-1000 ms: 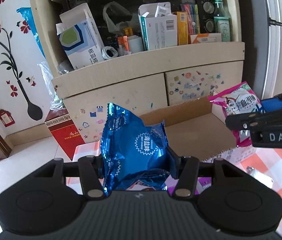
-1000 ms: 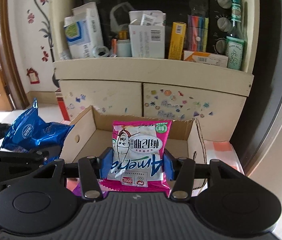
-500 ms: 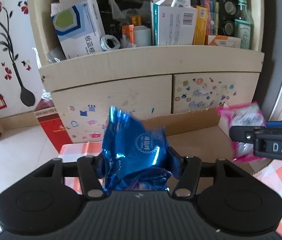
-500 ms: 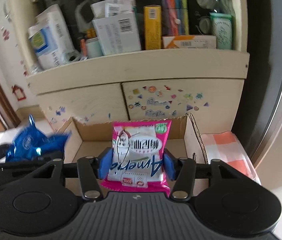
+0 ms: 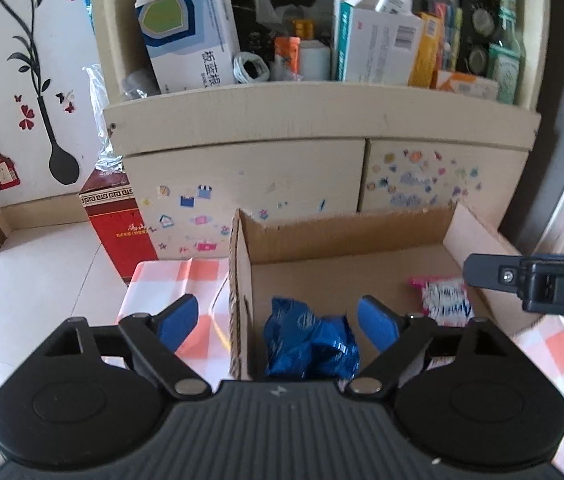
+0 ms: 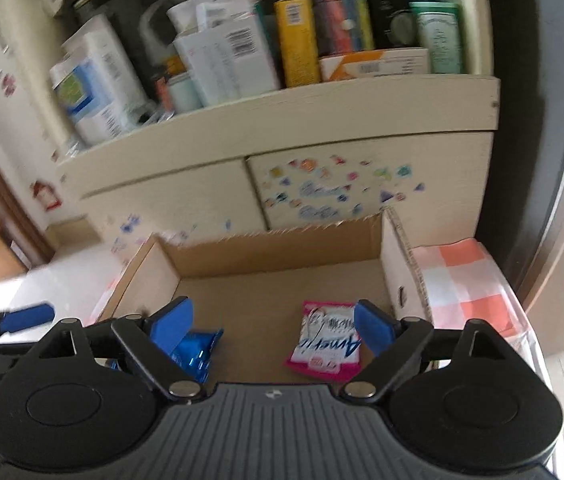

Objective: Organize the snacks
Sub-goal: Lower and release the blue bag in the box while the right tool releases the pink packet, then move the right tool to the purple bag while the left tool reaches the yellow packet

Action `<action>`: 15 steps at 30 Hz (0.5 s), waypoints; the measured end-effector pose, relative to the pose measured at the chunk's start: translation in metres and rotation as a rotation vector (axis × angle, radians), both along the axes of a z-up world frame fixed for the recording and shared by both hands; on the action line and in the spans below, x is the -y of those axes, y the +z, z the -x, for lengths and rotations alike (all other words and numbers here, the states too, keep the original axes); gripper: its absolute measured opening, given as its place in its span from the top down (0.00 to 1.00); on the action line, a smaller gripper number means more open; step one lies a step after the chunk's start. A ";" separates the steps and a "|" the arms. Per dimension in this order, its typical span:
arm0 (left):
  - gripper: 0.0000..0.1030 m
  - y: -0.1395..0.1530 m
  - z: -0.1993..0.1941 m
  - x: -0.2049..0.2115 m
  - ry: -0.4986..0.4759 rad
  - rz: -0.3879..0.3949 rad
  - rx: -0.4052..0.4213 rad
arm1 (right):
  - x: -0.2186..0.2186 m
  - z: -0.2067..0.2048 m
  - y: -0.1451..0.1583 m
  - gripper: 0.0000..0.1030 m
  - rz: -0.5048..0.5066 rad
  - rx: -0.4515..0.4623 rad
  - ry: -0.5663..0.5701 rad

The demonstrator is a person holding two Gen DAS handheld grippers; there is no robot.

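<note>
Jaws of both the left gripper (image 5: 278,322) and right gripper (image 6: 272,326) are gaping wide, released, leaving the blue packet (image 5: 309,344) and pink packet (image 6: 327,340) lying side by side inside the cardboard box (image 6: 266,248), collecting snacks together.

Shiny blue snack bag (image 5: 309,340), pink packet (image 6: 327,340) (white print), brown cardboard box (image 5: 345,240).

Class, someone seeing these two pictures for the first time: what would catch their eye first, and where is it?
Probably the shiny blue bag lying crumpled in the cardboard box, between the open left tongs. Next, the pink bag lying flat on the box floor to its right, under the open right tongs.
</note>
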State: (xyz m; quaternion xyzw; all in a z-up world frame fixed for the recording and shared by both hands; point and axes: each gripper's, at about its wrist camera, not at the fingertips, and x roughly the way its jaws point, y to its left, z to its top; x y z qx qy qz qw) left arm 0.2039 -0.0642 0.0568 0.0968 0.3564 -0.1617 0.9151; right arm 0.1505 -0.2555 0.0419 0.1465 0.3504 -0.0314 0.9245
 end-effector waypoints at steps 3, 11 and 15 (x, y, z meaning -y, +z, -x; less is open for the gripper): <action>0.15 -0.001 0.009 -0.005 -0.019 -0.021 -0.015 | -0.013 0.006 0.001 0.10 0.053 -0.028 0.071; 0.15 -0.007 0.035 -0.028 -0.004 -0.084 -0.061 | -0.027 0.025 0.001 0.09 0.041 -0.098 0.161; 0.15 -0.011 0.050 -0.040 0.012 -0.114 -0.073 | -0.036 0.036 -0.001 0.09 0.061 -0.126 0.206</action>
